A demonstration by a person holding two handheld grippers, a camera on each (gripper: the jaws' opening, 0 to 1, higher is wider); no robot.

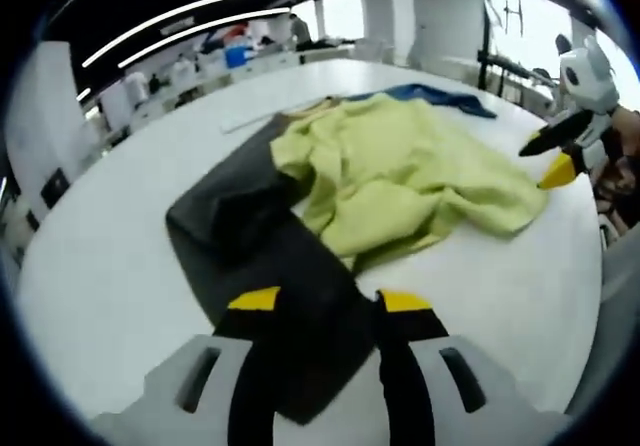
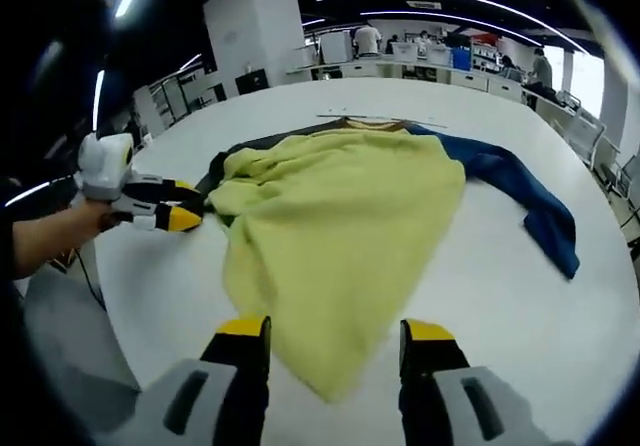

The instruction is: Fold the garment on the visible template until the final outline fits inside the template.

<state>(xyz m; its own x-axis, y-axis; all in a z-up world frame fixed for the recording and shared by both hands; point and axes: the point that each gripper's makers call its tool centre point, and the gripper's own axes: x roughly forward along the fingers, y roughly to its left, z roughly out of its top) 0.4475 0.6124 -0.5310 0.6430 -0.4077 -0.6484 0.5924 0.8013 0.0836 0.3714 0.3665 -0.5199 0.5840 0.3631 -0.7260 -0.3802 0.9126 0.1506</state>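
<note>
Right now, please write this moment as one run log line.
garment: yellow-green body, one grey and one blue sleeve, rumpled on white table | left gripper: open over grey sleeve | right gripper: open over hem

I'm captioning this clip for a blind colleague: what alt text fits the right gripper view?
A yellow-green garment lies rumpled on a white table, with a blue sleeve stretched out to one side and dark fabric at its far edge. The right gripper hovers open over the near hem, and the left gripper reaches the far corner.
</note>
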